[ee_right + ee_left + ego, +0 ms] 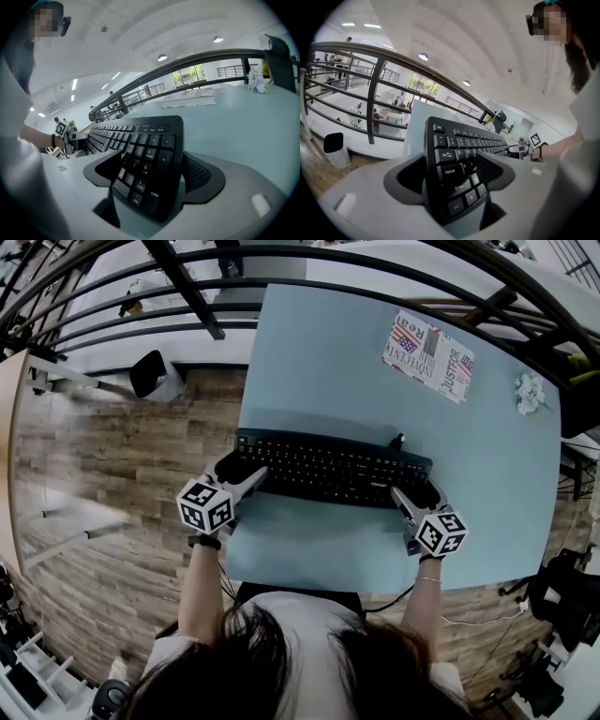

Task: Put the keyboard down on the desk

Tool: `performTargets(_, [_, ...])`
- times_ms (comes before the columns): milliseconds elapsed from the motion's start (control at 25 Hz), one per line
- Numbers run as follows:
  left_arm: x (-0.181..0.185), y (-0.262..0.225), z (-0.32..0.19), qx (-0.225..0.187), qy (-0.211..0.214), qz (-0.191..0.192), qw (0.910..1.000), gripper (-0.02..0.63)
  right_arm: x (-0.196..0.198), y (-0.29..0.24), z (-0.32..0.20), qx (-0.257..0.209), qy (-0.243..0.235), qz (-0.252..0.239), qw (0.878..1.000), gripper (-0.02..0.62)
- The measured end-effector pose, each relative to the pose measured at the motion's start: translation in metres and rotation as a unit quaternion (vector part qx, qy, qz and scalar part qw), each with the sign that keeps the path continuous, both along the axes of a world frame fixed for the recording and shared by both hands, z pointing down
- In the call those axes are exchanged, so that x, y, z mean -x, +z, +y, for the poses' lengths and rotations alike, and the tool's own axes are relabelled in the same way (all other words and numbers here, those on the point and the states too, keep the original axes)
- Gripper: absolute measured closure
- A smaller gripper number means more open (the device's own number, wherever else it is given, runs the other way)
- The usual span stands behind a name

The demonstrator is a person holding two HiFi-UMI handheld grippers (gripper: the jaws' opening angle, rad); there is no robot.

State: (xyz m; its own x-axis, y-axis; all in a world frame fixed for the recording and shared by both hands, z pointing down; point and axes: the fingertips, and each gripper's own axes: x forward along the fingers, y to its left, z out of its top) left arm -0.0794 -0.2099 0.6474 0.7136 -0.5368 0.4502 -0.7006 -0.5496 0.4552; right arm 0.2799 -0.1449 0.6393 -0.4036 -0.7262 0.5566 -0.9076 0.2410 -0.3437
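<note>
A black keyboard (pixel 333 468) lies flat on the pale blue desk (pixel 328 352), near its front edge. My left gripper (pixel 239 470) straddles the keyboard's left end and my right gripper (pixel 417 495) straddles its right end. In the left gripper view the keyboard (pixel 454 159) runs between the jaws of the left gripper (pixel 450 176), with a dark gap beside one jaw. In the right gripper view the number-pad end of the keyboard (pixel 150 154) sits between the wide jaws of the right gripper (pixel 150 176), again with a gap on one side. Both grippers are open.
A printed paper (pixel 428 355) lies at the desk's far right, with a crumpled white thing (pixel 531 392) near the right edge. Dark railings (pixel 187 296) cross behind the desk. A black-and-white bin (pixel 155 374) stands on the wooden floor at the left.
</note>
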Motion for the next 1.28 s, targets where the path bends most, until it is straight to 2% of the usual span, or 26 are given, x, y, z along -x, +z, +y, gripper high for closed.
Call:
performTargets(160, [0.007, -0.002, -0.005, -0.020, -0.031, 0.018, 0.9992, 0.244, -0.002, -0.001, -0.001, -0.010, 0.011, 0.008, 1.000, 0.221])
performTargets(320, [0.008, -0.003, -0.003, -0.051, -0.031, 0.000, 0.9982, 0.245, -0.005, -0.003, -0.001, -0.023, 0.027, 0.020, 0.999, 0.218])
performTargets(520, [0.011, -0.002, -0.001, -0.054, -0.030, -0.010, 0.9981, 0.245, -0.013, -0.008, 0.001, -0.046, 0.063, 0.026, 0.997, 0.219])
performTargets(800, [0.015, -0.002, 0.001, -0.056, -0.029, -0.023, 0.9978, 0.245, -0.008, -0.011, 0.002, -0.051, 0.058, 0.029, 0.997, 0.221])
performTargets(960, [0.022, -0.014, -0.001, -0.078, -0.033, -0.024, 0.9961, 0.245, -0.010, -0.018, 0.003, -0.059, 0.061, 0.034, 0.996, 0.221])
performTargets(1280, [0.019, -0.052, -0.006, -0.122, -0.015, -0.030, 0.9919, 0.249, -0.005, -0.050, 0.004, -0.095, 0.066, 0.029, 0.993, 0.221])
